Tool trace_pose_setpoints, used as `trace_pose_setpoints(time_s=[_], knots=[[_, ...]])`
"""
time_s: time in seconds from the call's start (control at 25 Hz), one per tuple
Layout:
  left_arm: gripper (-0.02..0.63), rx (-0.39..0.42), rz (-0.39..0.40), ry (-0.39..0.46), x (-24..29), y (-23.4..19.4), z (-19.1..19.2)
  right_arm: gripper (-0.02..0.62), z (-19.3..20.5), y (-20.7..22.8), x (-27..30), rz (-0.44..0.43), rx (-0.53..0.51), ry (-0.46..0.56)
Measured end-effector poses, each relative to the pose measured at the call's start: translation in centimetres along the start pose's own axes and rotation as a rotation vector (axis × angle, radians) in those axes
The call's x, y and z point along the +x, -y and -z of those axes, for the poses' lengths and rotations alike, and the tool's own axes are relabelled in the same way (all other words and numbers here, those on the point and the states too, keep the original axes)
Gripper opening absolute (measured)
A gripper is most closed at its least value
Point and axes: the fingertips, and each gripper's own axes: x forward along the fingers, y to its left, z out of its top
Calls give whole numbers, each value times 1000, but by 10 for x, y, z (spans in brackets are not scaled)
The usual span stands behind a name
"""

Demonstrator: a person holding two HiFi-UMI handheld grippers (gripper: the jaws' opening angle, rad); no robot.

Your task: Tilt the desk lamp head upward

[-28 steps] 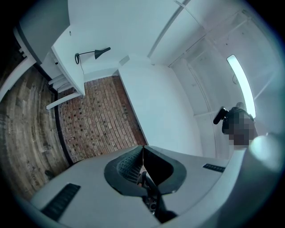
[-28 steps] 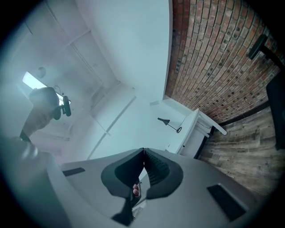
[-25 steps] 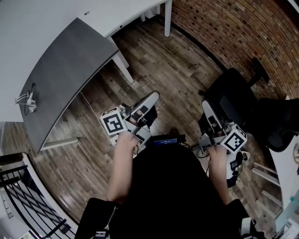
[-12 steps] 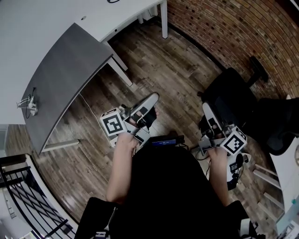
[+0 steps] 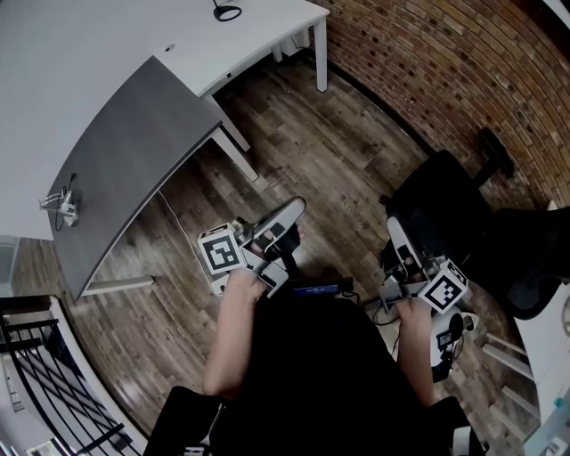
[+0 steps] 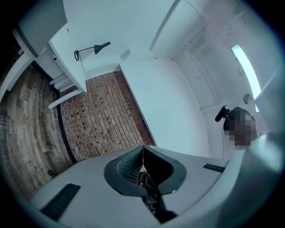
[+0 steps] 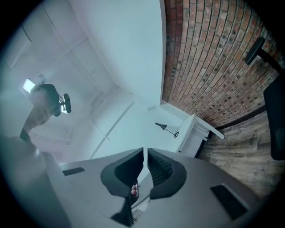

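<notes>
Holding both tools low in front of your body, you have the left hand-held gripper (image 5: 292, 208) (image 6: 142, 152) with its dark ribbed pads pressed together at the tips and nothing between them. The right hand-held gripper (image 5: 394, 225) (image 7: 145, 153) is likewise closed and empty, with only a hairline slit showing between its pads. Each tool points forward and slightly upward, away from you.

Neither tool touches anything. Beneath them lies the brown wood-plank floor (image 5: 312, 134). A black office chair (image 5: 445, 191) stands just beside the right tool, against the red brick wall (image 5: 445, 62).

Ahead and to your left, a grey curved table top (image 5: 134, 151) adjoins a white table (image 5: 267, 27). A small metallic item lies on the grey top near its left end; what it is cannot be made out.

The slim black desk lamp (image 5: 227, 12) (image 6: 91, 49) (image 7: 167, 128) stands on the white table, well apart from both tools. It has a ring-shaped base, a thin arm and a small cone head. In the head view only its base and lower stem show, at the top edge.
</notes>
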Motion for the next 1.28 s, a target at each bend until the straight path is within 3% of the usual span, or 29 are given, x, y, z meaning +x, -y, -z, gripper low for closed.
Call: trace_pose_setpoints(time_s=[0.32,0.76,1.04,1.28], knots=[[14,-80,39,-2,38,-41,-30,15,-22,28,30,55,-15,-19],[14,-63,146,55,58,-84,-152,17,-46,37,150,69,-73,-9],[14,-110,136,102,35,-114,-196,17,-32,42,200,83,-62,-19],[14,-125,100,116,36,-135,-212,18,-34,56,225,64,-30,-27]])
